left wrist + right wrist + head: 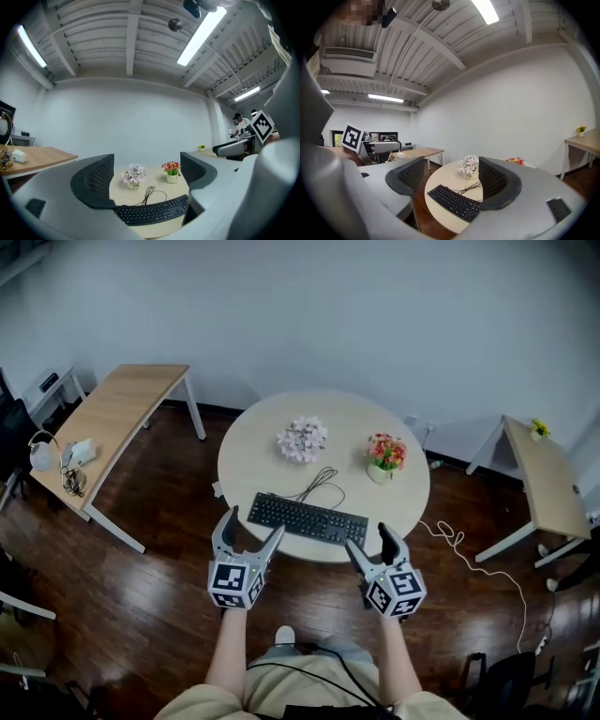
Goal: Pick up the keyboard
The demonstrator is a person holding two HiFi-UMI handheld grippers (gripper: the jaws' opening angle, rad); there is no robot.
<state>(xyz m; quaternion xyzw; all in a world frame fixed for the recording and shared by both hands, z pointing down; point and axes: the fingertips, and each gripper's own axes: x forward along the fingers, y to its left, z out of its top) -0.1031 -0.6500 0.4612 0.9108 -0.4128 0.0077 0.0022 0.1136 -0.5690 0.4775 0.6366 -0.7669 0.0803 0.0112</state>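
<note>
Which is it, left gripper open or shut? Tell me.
Open. The left gripper has its jaws wide apart, gripping nothing; the keyboard lies ahead on the table, untouched.

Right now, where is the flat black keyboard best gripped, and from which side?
Likely its short ends, from the near side: the black keyboard lies crosswise on the pale round table before the open left gripper and right gripper, cable trailing away.

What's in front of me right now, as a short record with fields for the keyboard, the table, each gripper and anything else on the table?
keyboard: black, flat near the front edge, untouched
table: round table, light top
cable: black, looped behind the keyboard
left gripper: open, empty, by the keyboard's left end
right gripper: open, empty, by the keyboard's right end
other: pale flowers and red flowers, both behind the keyboard
</note>
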